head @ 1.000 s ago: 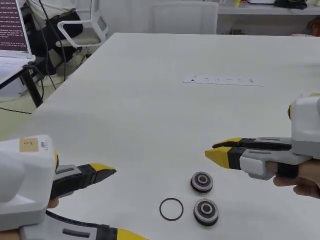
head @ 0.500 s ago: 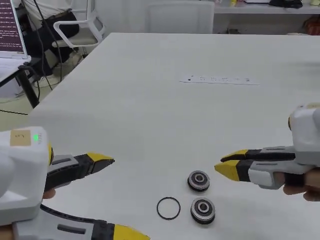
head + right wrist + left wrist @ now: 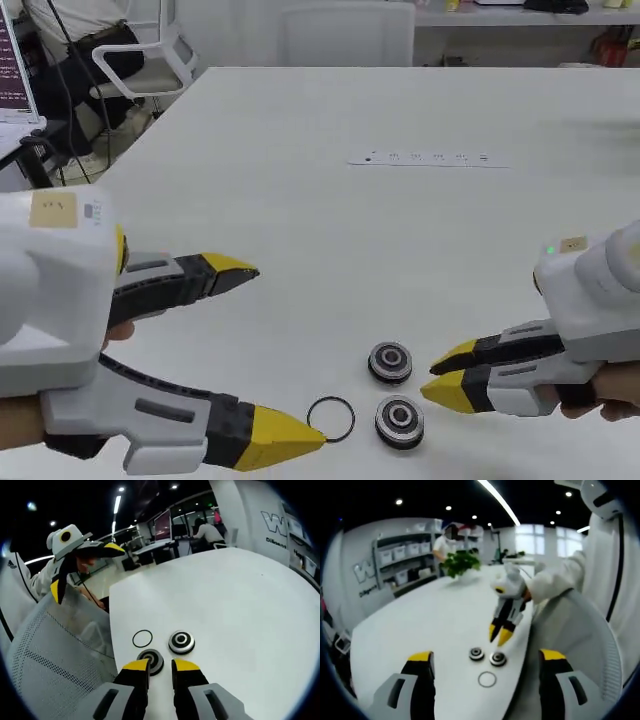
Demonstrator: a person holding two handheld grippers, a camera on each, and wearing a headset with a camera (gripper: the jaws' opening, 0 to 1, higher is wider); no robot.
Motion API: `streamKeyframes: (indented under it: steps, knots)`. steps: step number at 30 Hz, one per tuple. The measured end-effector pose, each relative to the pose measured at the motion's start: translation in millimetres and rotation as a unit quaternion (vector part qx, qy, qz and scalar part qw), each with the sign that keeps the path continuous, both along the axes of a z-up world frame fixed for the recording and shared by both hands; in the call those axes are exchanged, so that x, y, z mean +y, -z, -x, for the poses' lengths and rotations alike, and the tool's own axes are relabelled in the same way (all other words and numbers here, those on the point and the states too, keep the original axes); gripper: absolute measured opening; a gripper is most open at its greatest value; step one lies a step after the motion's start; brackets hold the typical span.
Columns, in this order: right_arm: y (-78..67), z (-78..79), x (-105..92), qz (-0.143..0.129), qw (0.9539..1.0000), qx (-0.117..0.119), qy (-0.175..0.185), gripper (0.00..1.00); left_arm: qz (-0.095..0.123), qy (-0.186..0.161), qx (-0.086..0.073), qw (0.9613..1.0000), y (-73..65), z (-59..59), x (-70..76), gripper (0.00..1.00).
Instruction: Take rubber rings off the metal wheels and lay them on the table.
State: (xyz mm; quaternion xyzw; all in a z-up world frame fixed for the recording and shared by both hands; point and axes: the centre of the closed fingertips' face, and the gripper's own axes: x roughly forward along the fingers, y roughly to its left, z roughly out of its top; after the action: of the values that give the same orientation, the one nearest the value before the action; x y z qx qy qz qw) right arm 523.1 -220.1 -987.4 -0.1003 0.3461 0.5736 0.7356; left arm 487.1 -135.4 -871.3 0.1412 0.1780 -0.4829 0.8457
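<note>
Now the right gripper (image 3: 428, 380) has dropped beside the nearer wheel (image 3: 399, 421).

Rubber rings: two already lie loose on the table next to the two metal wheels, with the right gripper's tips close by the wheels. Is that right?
No. Just one rubber ring lies loose on the table, as the head view shows. It is next to the far wheel and the near wheel, with the tips of the right gripper close by.
</note>
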Motion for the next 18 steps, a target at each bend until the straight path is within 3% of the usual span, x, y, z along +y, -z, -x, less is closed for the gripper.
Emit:
streamKeyframes:
  steps: [4, 13, 18]
  knots:
    - [5.9, 4.9, -1.3, 0.013, 0.9998, 0.004, -0.015, 0.15, 0.000, 0.024, -0.014, 0.9996, -9.9, -5.4, -13.0, 0.86]
    - [14.5, 11.1, -3.2, 0.028, 0.9990, 0.014, -0.031, 0.15, -0.013, 0.071, -0.032, 0.9969, -18.5, -17.6, -39.1, 0.82]
    - [18.3, 14.6, -2.3, 0.034, 0.9986, 0.018, -0.037, 0.16, -0.014, 0.087, -0.036, 0.9955, -10.4, -26.3, -54.6, 0.78]
